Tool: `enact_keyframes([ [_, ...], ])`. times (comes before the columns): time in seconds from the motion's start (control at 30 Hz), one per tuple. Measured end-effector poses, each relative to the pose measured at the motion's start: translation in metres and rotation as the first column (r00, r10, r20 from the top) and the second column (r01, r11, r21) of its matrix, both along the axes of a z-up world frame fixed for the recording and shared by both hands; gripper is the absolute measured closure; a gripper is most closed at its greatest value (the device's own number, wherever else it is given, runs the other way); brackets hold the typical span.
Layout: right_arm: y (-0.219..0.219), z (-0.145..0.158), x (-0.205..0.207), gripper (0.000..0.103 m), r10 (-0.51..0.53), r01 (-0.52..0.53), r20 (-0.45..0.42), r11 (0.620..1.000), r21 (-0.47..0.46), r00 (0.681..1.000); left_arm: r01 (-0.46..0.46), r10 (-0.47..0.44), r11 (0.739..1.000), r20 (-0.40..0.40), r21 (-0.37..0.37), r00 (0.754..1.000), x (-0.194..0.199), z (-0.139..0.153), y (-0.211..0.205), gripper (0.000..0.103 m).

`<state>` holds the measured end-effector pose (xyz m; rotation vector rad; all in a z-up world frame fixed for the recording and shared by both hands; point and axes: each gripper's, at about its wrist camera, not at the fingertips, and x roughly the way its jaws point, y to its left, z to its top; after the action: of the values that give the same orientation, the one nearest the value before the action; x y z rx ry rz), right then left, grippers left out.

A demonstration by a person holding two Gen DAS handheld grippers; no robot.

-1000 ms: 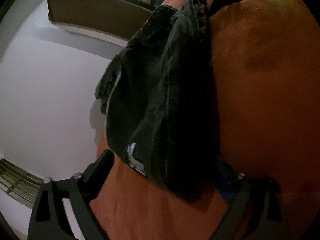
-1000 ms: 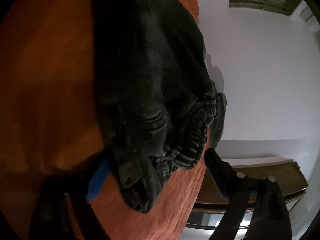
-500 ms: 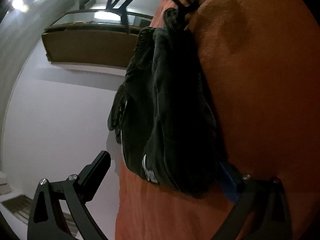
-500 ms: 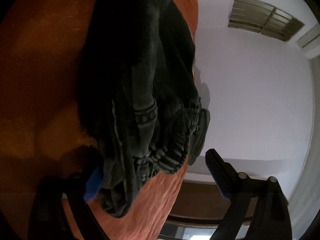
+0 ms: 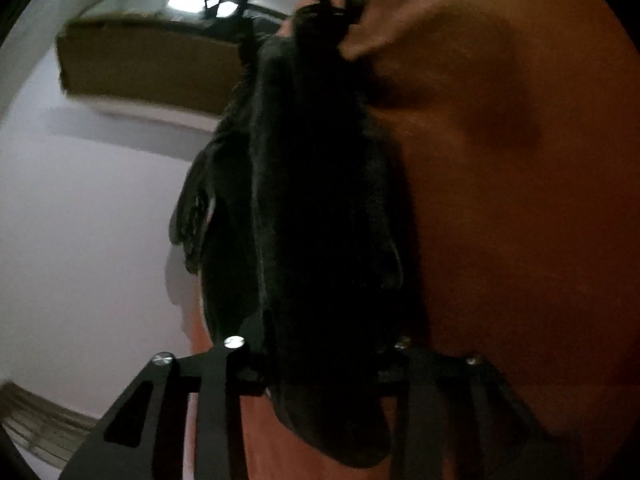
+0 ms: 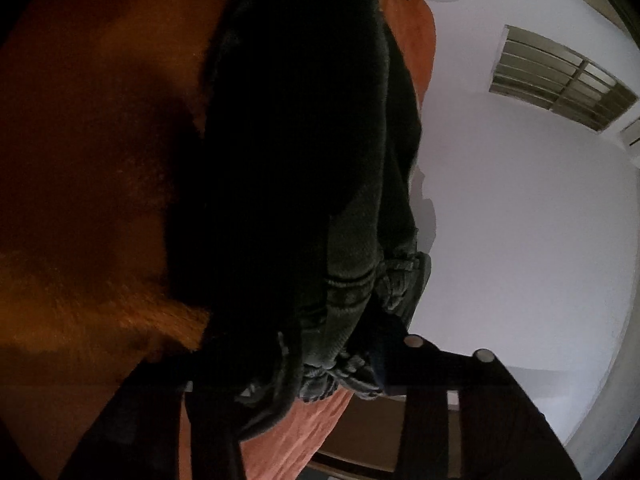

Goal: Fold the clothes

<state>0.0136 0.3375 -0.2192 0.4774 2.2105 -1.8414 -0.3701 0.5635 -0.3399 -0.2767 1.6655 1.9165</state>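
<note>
A dark, bunched garment (image 5: 312, 200) lies along the edge of an orange cloth-covered surface (image 5: 500, 200). My left gripper (image 5: 320, 364) is at its near end; the jaws are closing, with the bundle between them and the pads pressing into it. In the right wrist view the garment (image 6: 304, 160), with its ribbed waistband (image 6: 396, 280), fills the middle. There my right gripper (image 6: 292, 372) is closing too, its pads pinching the waistband end. In the left wrist view the right gripper (image 5: 336, 4) shows at the garment's far end, where the orange cloth is pulled up into a ridge.
A pale surface (image 5: 80, 220) spreads beyond the orange cloth's edge (image 6: 416, 40). A brown wooden piece of furniture (image 5: 140, 72) stands at the far side, with bright lights above it. A louvred grille (image 6: 560, 80) shows at the upper right of the right wrist view.
Both pairs of jaws stood wide around the garment's ends and have now closed in on them. The garment is more bunched and stretched between the grippers, and both views have tilted.
</note>
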Motion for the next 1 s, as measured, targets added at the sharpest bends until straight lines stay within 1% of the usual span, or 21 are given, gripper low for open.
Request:
enact_keyframes([
  [0.07,-0.011,0.02,-0.005,0.068,-0.021,0.022,0.023,1.0,-0.017,1.0,-0.044,0.042,0.997,0.031,0.062,0.999,-0.009,0.032,0.001,0.077],
  [0.13,-0.021,0.05,-0.013,0.069,-0.045,0.048,0.053,0.997,-0.055,0.998,-0.08,0.074,0.991,0.059,0.111,0.996,-0.017,0.063,0.0,0.078],
  [0.23,-0.034,0.094,-0.02,0.07,-0.062,0.071,0.096,0.993,-0.097,0.994,-0.107,0.091,0.982,0.105,0.157,0.99,-0.021,0.105,-0.007,0.079],
  [0.3,-0.043,0.126,-0.019,0.07,-0.054,0.068,0.125,0.991,-0.111,0.991,-0.121,0.089,0.977,0.181,0.175,0.979,-0.022,0.133,-0.012,0.079],
  [0.33,-0.047,0.14,-0.017,0.07,-0.047,0.063,0.139,0.992,-0.113,0.989,-0.14,0.089,0.971,0.255,0.192,0.963,-0.017,0.148,-0.024,0.079],
  [0.4,-0.055,0.166,-0.012,0.07,-0.028,0.047,0.164,0.992,-0.113,0.986,-0.185,0.077,0.956,0.412,0.229,0.908,0.0,0.178,-0.046,0.079],
  [0.47,-0.063,0.197,-0.013,0.07,-0.025,0.059,0.242,0.989,-0.137,0.97,-0.192,0.047,0.952,0.508,0.237,0.86,0.008,0.2,-0.054,0.079],
  [0.53,-0.071,0.225,-0.02,0.07,-0.025,0.085,0.344,0.983,-0.162,0.938,-0.189,0.021,0.957,0.599,0.219,0.8,0.004,0.206,-0.061,0.079],
  [0.57,-0.074,0.236,-0.03,0.07,-0.024,0.104,0.416,0.979,-0.172,0.909,-0.19,0.014,0.96,0.645,0.204,0.764,-0.01,0.207,-0.062,0.079],
  [0.6,-0.076,0.244,-0.046,0.07,-0.025,0.131,0.504,0.976,-0.176,0.863,-0.189,0.003,0.964,0.7,0.188,0.714,-0.028,0.206,-0.061,0.079],
  [0.67,-0.079,0.253,-0.096,0.07,-0.043,0.203,0.666,0.965,-0.165,0.744,-0.181,-0.02,0.971,0.802,0.159,0.598,-0.064,0.201,-0.06,0.079],
  [0.7,-0.078,0.253,-0.124,0.07,-0.057,0.247,0.734,0.957,-0.153,0.676,-0.177,-0.035,0.973,0.847,0.151,0.53,-0.089,0.198,-0.058,0.078],
  [0.73,-0.078,0.25,-0.159,0.07,-0.085,0.307,0.814,0.944,-0.118,0.574,-0.184,-0.039,0.973,0.884,0.141,0.466,-0.122,0.194,-0.053,0.077],
  [0.77,-0.078,0.246,-0.197,0.07,-0.094,0.34,0.872,0.937,-0.087,0.481,-0.198,-0.031,0.972,0.906,0.125,0.422,-0.155,0.193,-0.046,0.075],
  [0.8,-0.078,0.241,-0.229,0.066,-0.115,0.381,0.897,0.922,-0.063,0.426,-0.228,-0.009,0.968,0.916,0.109,0.4,-0.18,0.192,-0.043,0.069],
  [0.83,-0.077,0.237,-0.26,0.062,-0.144,0.431,0.912,0.902,-0.039,0.384,-0.283,0.028,0.953,0.905,0.103,0.424,-0.206,0.191,-0.043,0.059],
  [0.87,-0.077,0.233,-0.291,0.06,-0.171,0.479,0.925,0.878,-0.013,0.339,-0.343,0.064,0.932,0.882,0.114,0.466,-0.229,0.193,-0.043,0.056],
  [0.9,-0.075,0.231,-0.323,0.057,-0.21,0.525,0.917,0.851,0.001,0.338,-0.407,0.096,0.903,0.859,0.137,0.503,-0.248,0.197,-0.046,0.053],
  [0.93,-0.07,0.236,-0.345,0.057,-0.235,0.556,0.892,0.831,-0.022,0.386,-0.478,0.124,0.861,0.841,0.172,0.526,-0.268,0.204,-0.054,0.052],
  [0.97,-0.063,0.243,-0.361,0.056,-0.252,0.577,0.859,0.814,-0.06,0.445,-0.549,0.151,0.809,0.827,0.211,0.541,-0.289,0.212,-0.064,0.051],
  [1.0,-0.055,0.257,-0.38,0.053,-0.259,0.616,0.83,0.778,-0.123,0.493,-0.614,0.17,0.747,0.819,0.256,0.548,-0.305,0.22,-0.075,0.049],
])
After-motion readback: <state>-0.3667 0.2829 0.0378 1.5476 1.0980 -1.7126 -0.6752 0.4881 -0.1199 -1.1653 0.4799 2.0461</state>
